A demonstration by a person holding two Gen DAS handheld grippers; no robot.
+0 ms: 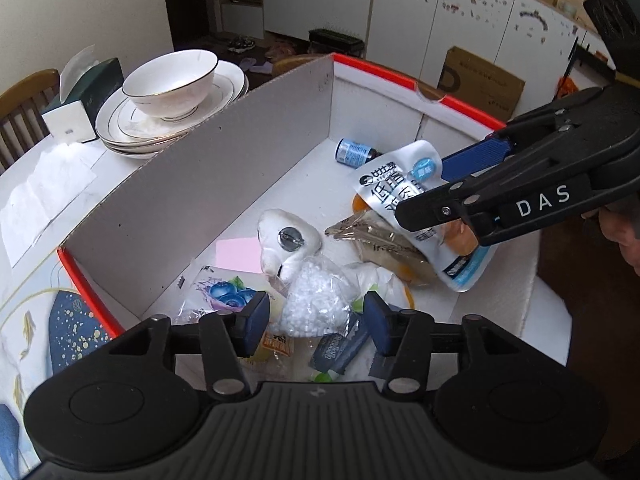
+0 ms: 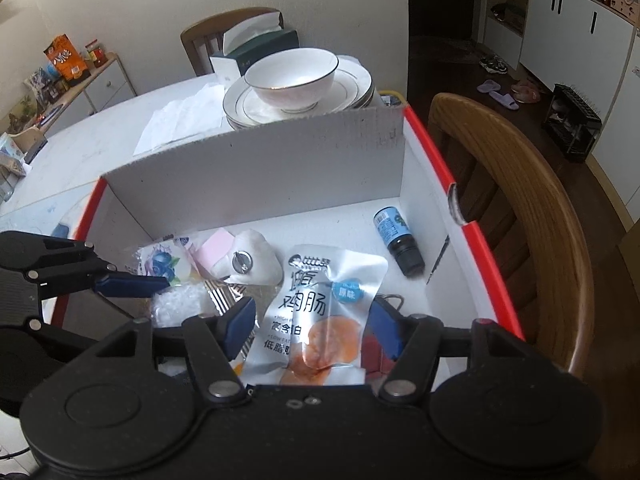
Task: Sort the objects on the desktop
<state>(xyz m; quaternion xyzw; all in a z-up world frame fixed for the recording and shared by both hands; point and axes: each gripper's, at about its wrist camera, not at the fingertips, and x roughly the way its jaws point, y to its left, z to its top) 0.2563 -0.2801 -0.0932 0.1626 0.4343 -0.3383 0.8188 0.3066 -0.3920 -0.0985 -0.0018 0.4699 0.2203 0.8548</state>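
Cardboard box [image 1: 224,168] on table, right wrist view alone shows wooden chair [image 2: 532,216], left gripper [image 1: 316,320] parted above bag of white pellets [image 1: 310,300], touching nothing, right gripper [image 2: 312,326] spread either side of sausage packet [image 2: 320,300], grip unclear, small bottle [image 2: 398,240] in box corner.

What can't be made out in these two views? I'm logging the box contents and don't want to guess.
- Sausage pouch: lower end cut off by the right hand-held gripper body, right wrist view.
- Red item: mostly hidden behind that gripper's finger; identity unclear.
- Dark blue sachet: print blurred, partly under the left hand-held gripper, left wrist view.
- Yellow snack pack: mostly covered by that gripper's finger.
- Small bottle: label too small to read.
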